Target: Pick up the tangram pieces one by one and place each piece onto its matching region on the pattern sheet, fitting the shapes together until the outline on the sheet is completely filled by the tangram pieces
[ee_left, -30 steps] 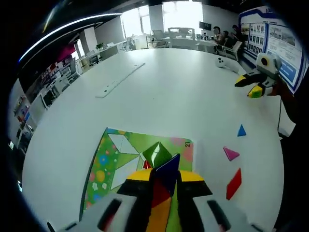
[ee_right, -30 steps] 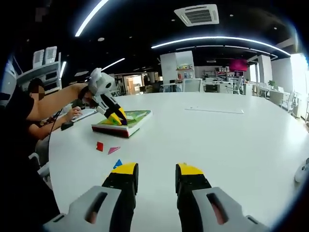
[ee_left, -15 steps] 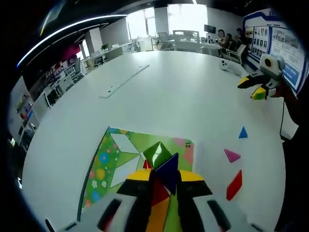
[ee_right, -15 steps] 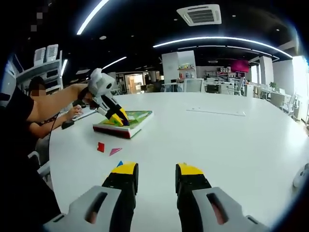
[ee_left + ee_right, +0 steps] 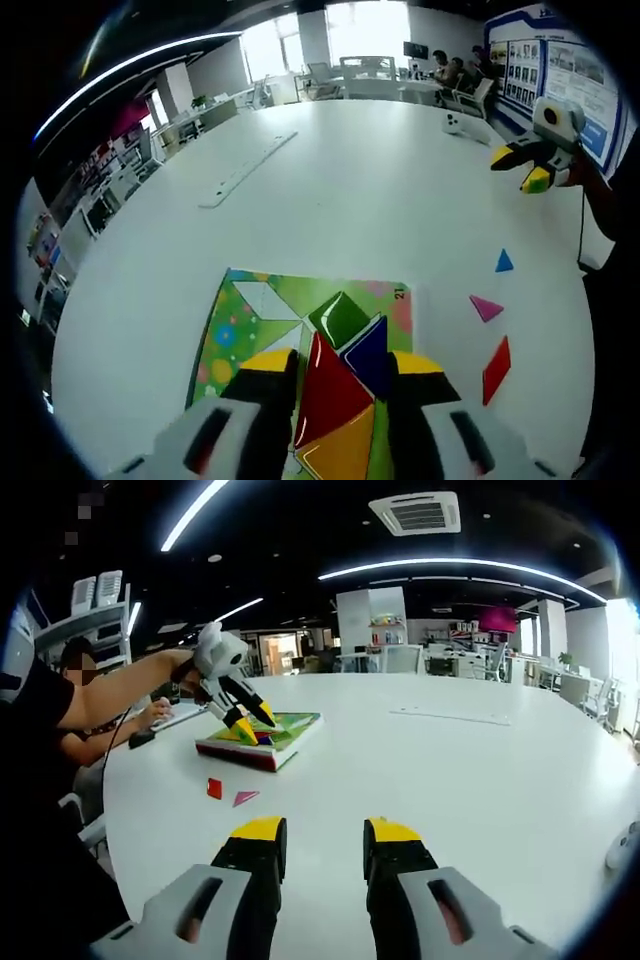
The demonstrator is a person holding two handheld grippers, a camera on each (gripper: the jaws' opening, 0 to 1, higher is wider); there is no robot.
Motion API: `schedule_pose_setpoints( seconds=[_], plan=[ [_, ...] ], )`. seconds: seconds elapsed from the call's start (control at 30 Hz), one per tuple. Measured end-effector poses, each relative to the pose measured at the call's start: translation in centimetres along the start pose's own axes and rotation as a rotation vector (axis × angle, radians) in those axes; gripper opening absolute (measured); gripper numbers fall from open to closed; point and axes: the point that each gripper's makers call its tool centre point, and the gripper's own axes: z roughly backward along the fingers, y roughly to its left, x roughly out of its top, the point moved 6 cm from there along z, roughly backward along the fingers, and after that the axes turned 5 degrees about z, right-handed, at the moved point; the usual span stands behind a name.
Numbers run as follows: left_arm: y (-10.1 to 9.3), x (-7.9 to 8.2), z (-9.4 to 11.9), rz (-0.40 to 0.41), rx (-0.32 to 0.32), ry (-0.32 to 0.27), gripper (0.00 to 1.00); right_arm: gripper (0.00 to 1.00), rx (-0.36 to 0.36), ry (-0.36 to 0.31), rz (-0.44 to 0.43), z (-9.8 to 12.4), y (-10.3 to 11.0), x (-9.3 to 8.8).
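Spanning an open-plan office, white round table (image 5: 380,190), pattern sheet (image 5: 240,320), left gripper (image 5: 340,365) released, right gripper (image 5: 322,832) released.

Bright, even indoor light. Windows (image 5: 345,30) far ahead of the left gripper are blown out white. Ceiling light strips (image 5: 460,565) curve overhead in the right gripper view, ceiling otherwise dark. White table (image 5: 380,190) gives soft glare, faint shadows. Strong fisheye bending at edges. Far background soft; near jaws slightly blurred.
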Motion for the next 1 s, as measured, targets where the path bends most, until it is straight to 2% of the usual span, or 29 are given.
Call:
schedule_pose_setpoints(
  seconds=[0.1, 0.3, 0.67, 0.9, 1.0],
  plan=[
    [0.0, -0.1, 0.0, 0.009, -0.022, -0.003, 0.34, 0.32, 0.001, 0.005, 0.002, 0.0, 0.0, 0.0],
    [0.7, -0.2, -0.3, 0.048, -0.079, -0.007, 0.36, 0.32, -0.002, 0.011, 0.002, -0.1, -0.1, -0.1],
    [0.6, 0.1, -0.4, -0.005, -0.105, 0.004, 0.34, 0.32, 0.004, 0.020, 0.002, -0.6, 0.4, 0.0],
    [0.9, -0.4, -0.7, 0.022, -0.123, -0.097, 0.31, 0.32, 0.022, 0.010, 0.022, -1.2, 1.2, 1.0],
    [0.8, -0.4, -0.7, 0.013, -0.132, -0.110, 0.31, 0.32, 0.028, 0.032, 0.031, -1.5, 1.5, 0.9]
  ],
)
